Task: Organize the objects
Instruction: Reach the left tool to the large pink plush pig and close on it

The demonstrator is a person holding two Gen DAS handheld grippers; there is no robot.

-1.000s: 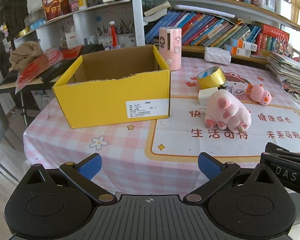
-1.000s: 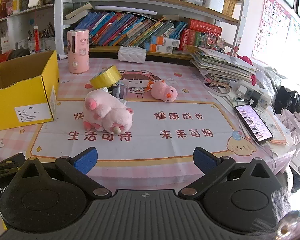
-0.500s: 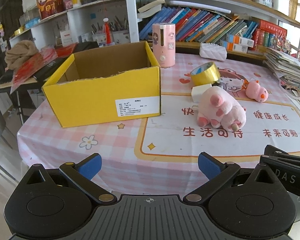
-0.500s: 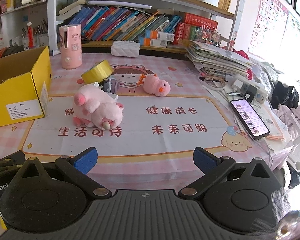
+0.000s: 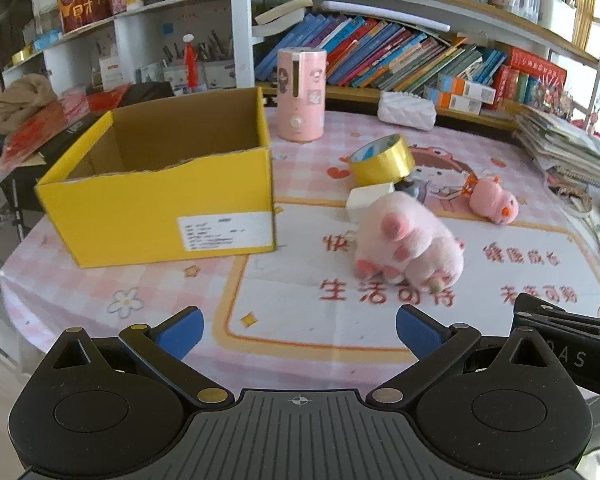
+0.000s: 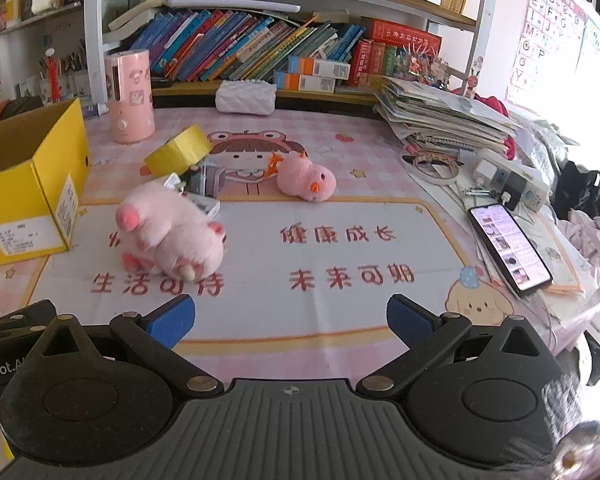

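An open yellow cardboard box [image 5: 160, 200] stands on the left of the pink table; its inside looks empty. It also shows in the right wrist view [image 6: 32, 196]. A big pink plush pig [image 5: 408, 240] [image 6: 168, 236] lies on the mat right of the box. A small pink plush chick [image 5: 494, 200] [image 6: 306, 178] lies further back. A yellow tape roll [image 5: 382, 160] [image 6: 180, 152] leans on a white block [image 5: 368, 196]. My left gripper [image 5: 298, 330] and right gripper [image 6: 290, 320] are both open and empty, above the table's near edge.
A pink cylinder appliance [image 5: 300, 94] and a white tissue pouch [image 5: 406, 110] stand at the back. Bookshelves run behind the table. A paper stack [image 6: 444, 120], a power strip [image 6: 508, 184] and a phone [image 6: 508, 248] lie on the right.
Both grippers have moved forward and a little higher toward the table, so the box and the plush pig look closer. Both stay open and nothing on the table has moved.
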